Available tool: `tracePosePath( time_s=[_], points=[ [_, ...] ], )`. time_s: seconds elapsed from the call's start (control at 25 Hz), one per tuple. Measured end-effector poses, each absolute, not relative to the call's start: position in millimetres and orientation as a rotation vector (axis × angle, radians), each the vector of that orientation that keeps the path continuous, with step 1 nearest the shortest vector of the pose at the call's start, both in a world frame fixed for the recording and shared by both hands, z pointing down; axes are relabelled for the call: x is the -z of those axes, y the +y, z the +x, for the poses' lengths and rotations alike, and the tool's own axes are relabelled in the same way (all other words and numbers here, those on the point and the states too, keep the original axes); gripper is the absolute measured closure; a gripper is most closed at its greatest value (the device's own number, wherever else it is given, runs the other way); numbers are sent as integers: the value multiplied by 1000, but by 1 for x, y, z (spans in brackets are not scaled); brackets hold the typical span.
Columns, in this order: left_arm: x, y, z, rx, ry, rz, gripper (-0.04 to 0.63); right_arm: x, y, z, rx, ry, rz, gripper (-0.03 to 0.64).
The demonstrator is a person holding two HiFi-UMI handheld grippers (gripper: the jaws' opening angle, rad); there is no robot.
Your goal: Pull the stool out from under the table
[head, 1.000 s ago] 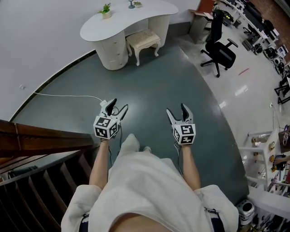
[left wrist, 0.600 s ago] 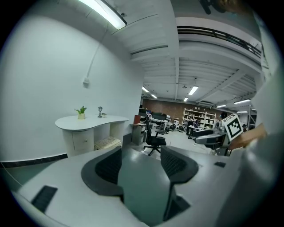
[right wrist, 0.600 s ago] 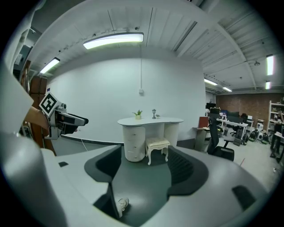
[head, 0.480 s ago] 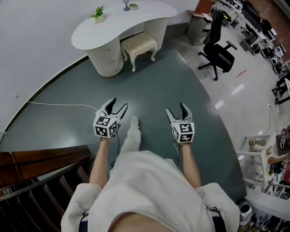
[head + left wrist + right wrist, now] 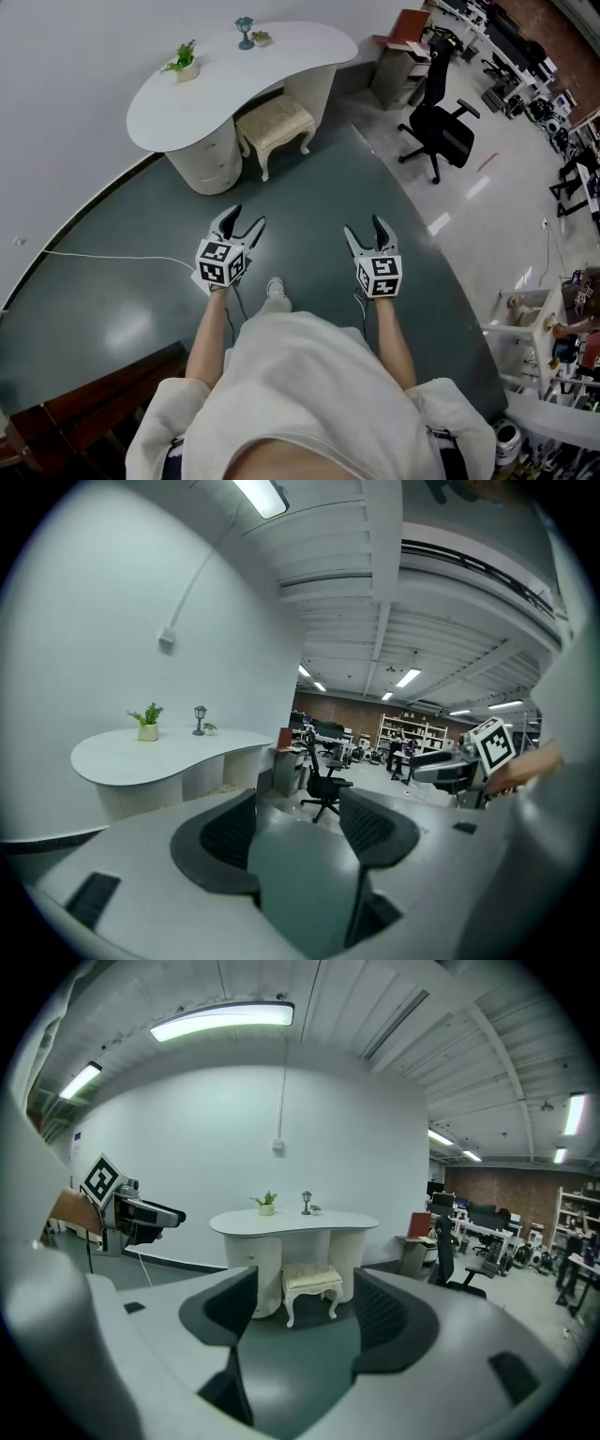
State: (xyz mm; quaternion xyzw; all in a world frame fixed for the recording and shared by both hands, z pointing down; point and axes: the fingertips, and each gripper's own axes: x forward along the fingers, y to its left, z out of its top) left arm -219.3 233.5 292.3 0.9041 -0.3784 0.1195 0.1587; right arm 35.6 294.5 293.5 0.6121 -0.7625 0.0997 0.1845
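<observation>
A cream stool with carved legs stands tucked under the white curved table, far ahead of me on the dark green floor. In the right gripper view the stool shows between the jaws in the distance, below the table. My left gripper and right gripper are held out in front of my body, both open and empty, well short of the stool. In the left gripper view the table lies to the left and the right gripper shows at the right.
A black office chair stands to the right of the table, beside a small cabinet. A white cable runs across the floor at left. A dark wooden stair rail is at lower left. Shelves with clutter stand at right.
The view has advanced towards the table and stool, which now sit lower and nearer in the head view. The stair rail has slid back to the lower left. Both grippers keep their pose.
</observation>
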Motion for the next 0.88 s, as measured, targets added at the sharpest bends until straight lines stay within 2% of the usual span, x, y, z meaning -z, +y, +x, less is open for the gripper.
tracePosePath(
  time_s=[0.44,0.88],
  points=[
    [-301,96,-188,-373,-980,2631,328,-302,173,61,-306,-2085,1812,316],
    [-327,33,-140,-454,-921,2631,328,-344,127,110,-408,-2039,1841,320]
  ],
)
